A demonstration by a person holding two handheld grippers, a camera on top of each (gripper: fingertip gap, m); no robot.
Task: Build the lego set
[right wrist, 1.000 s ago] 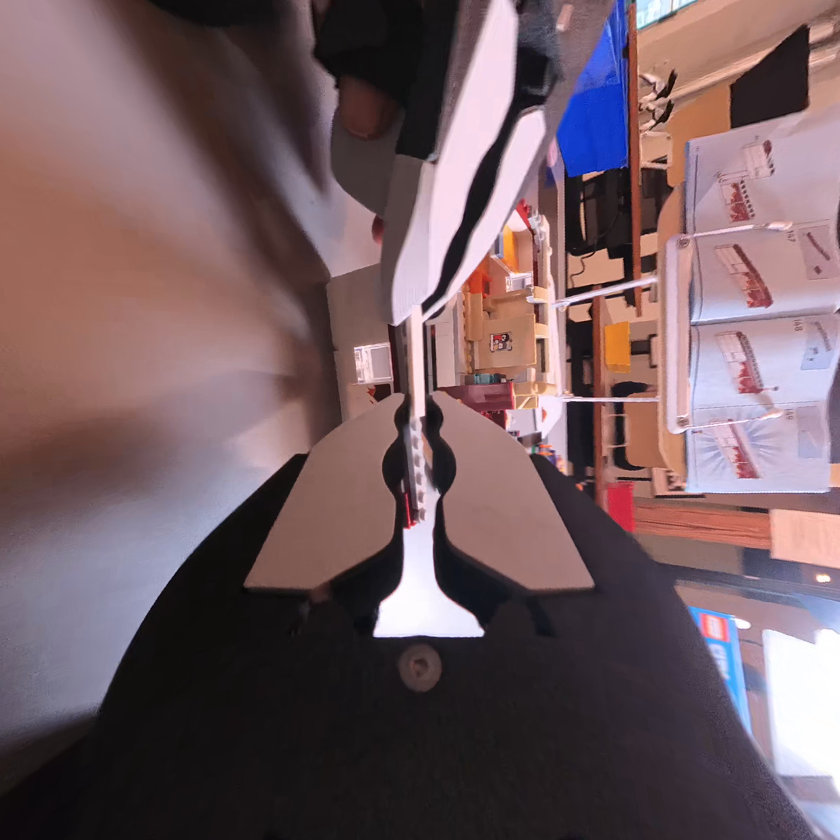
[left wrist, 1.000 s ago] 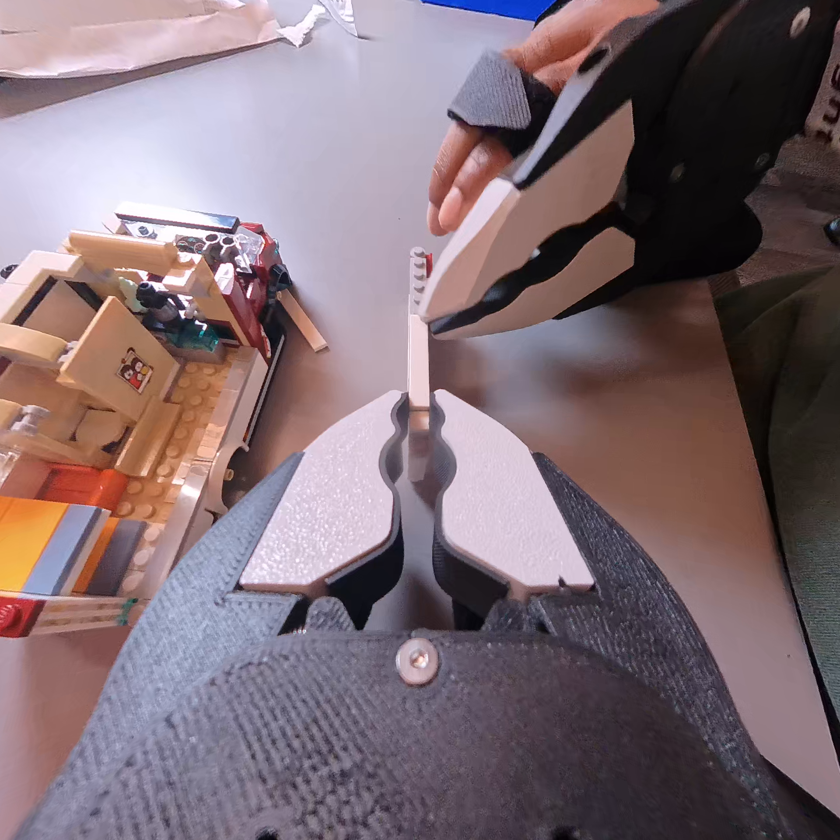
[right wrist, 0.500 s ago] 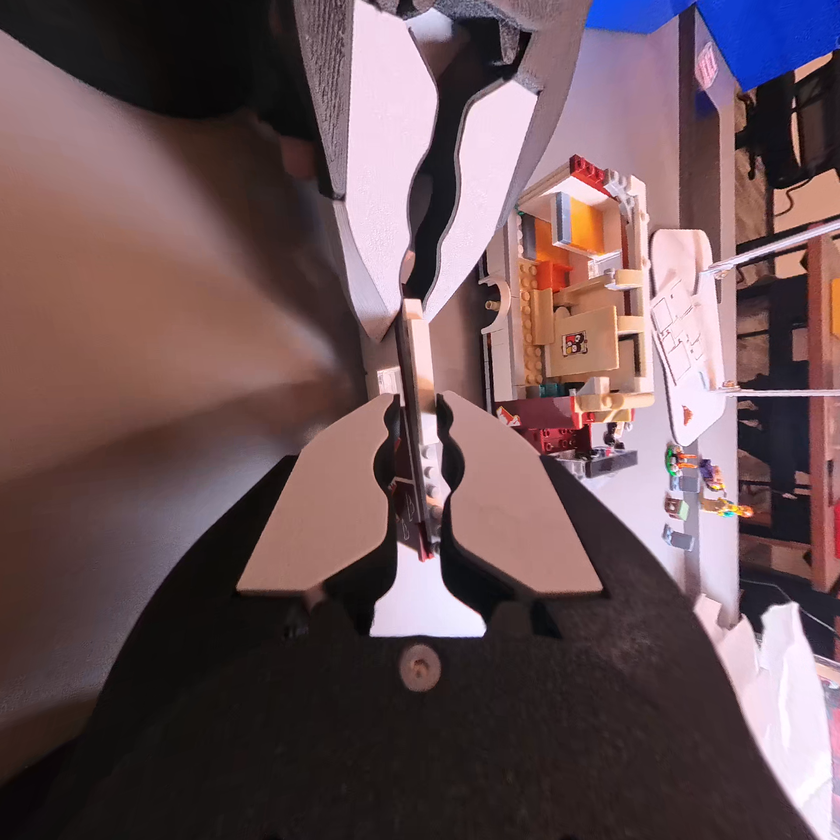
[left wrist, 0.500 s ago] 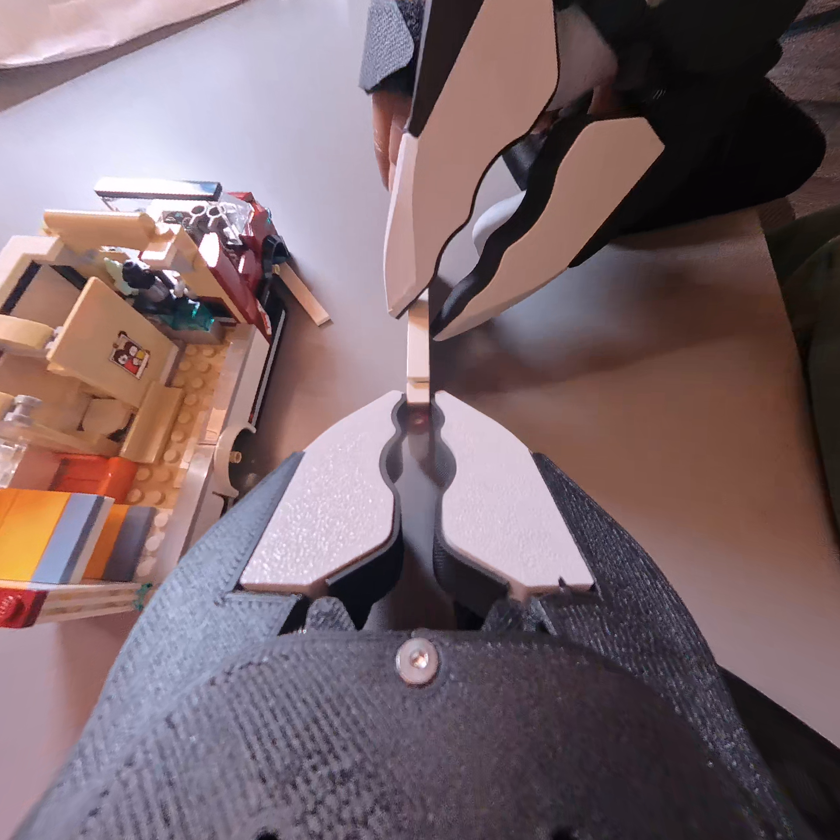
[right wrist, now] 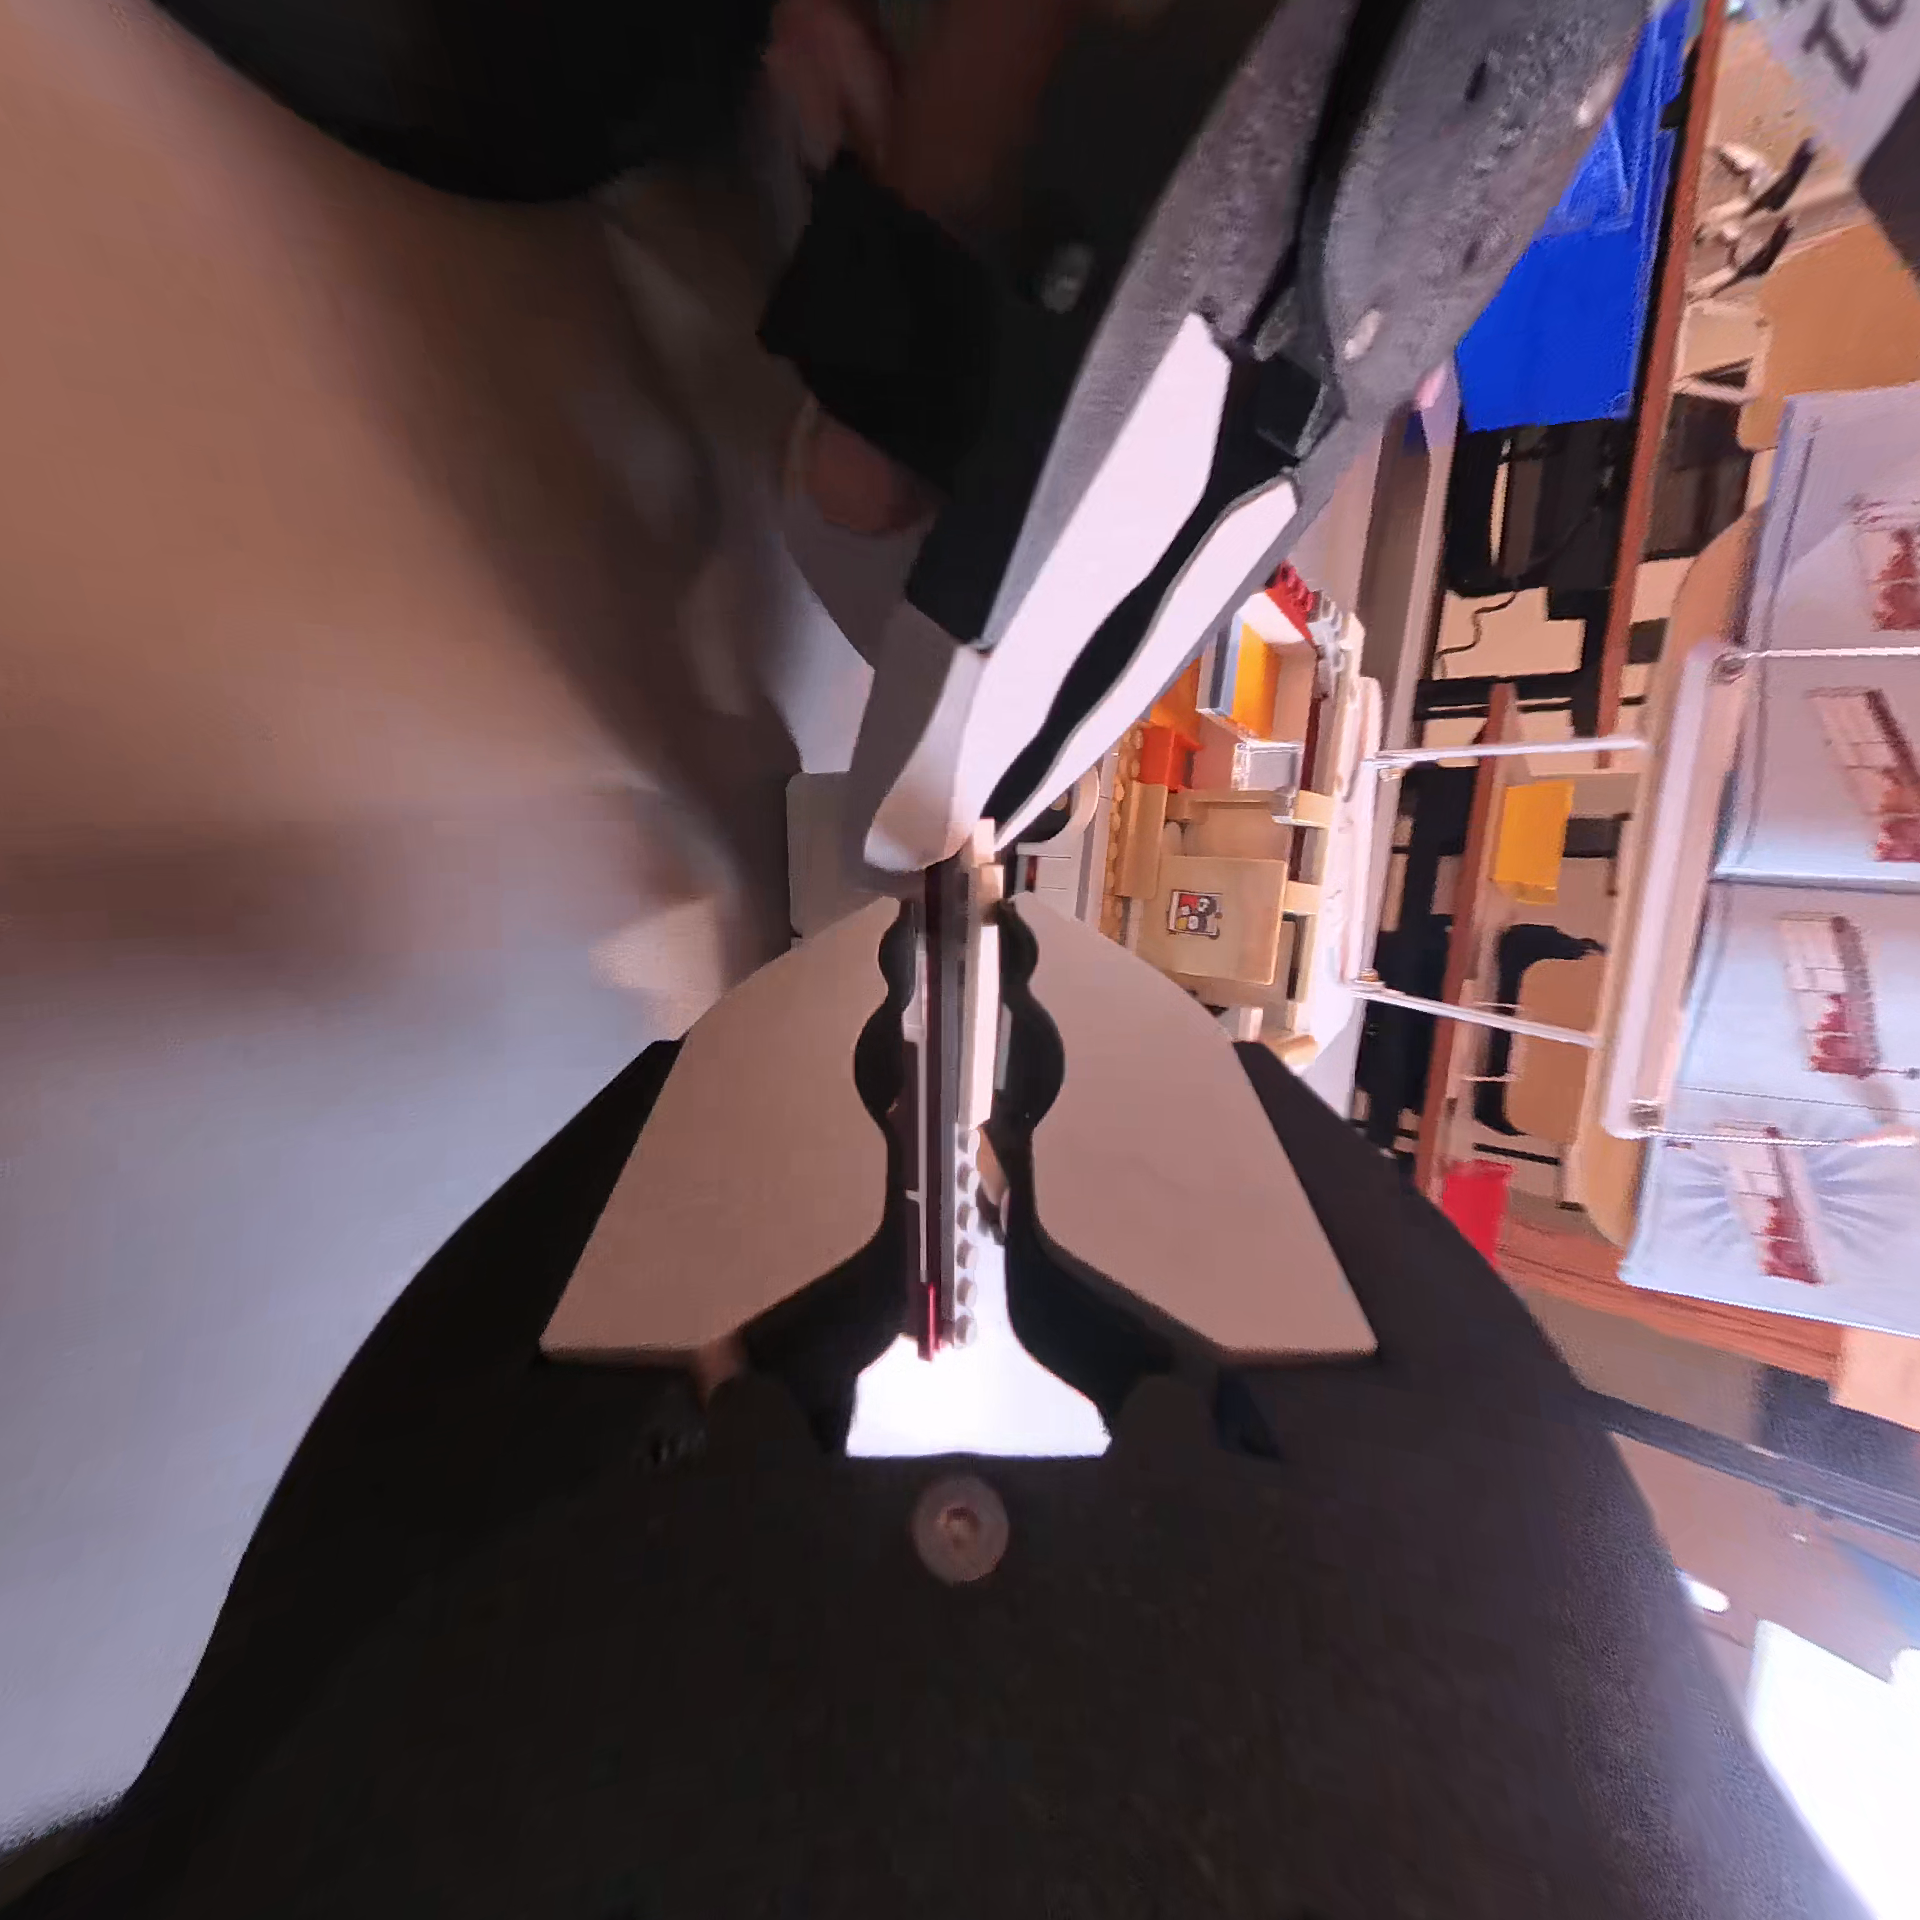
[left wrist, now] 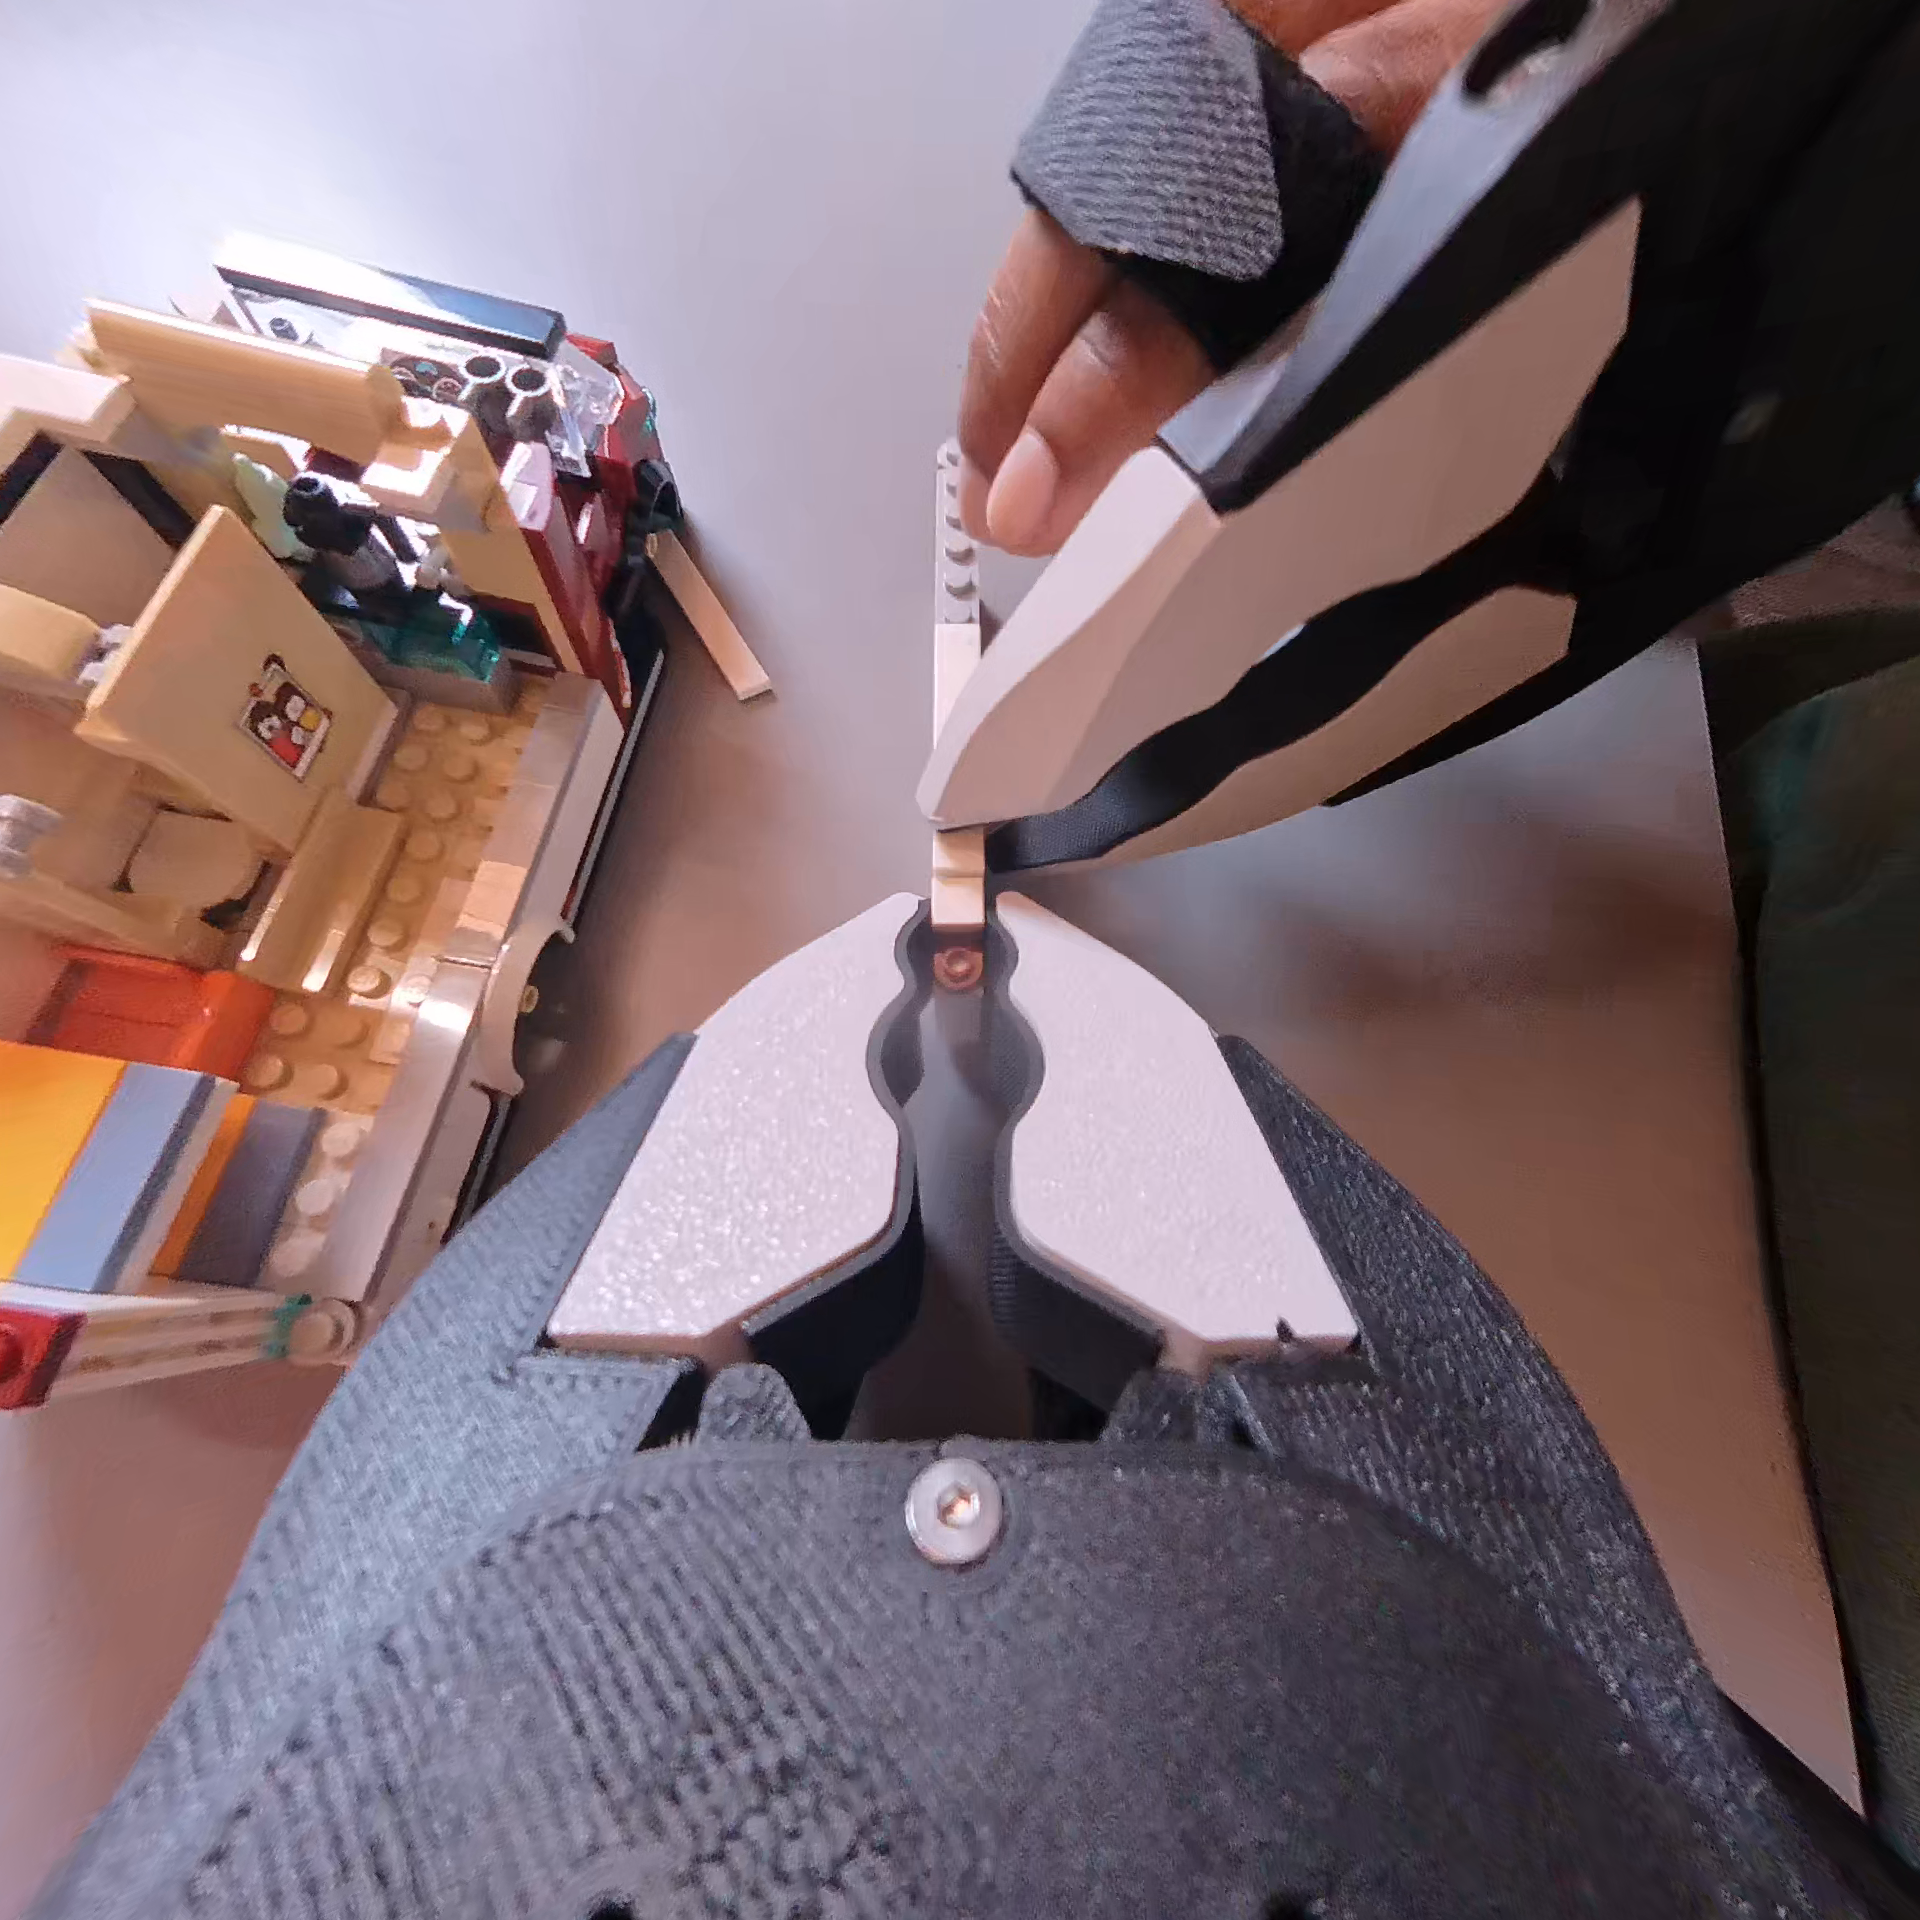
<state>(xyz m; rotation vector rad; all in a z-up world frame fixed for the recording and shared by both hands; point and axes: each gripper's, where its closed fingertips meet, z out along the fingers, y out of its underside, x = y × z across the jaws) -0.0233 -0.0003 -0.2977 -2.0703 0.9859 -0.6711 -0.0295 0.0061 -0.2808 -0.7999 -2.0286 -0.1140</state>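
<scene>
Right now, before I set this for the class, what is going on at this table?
A person holds a two-finger gripper in each hand above a grey table. The left gripper pinches one end of a long, thin strip of white and dark red toy bricks, and the right gripper clamps the same strip along its length, so the two meet tip to tip. A partly built tan, orange and dark red brick model sits on the table to the left.
</scene>
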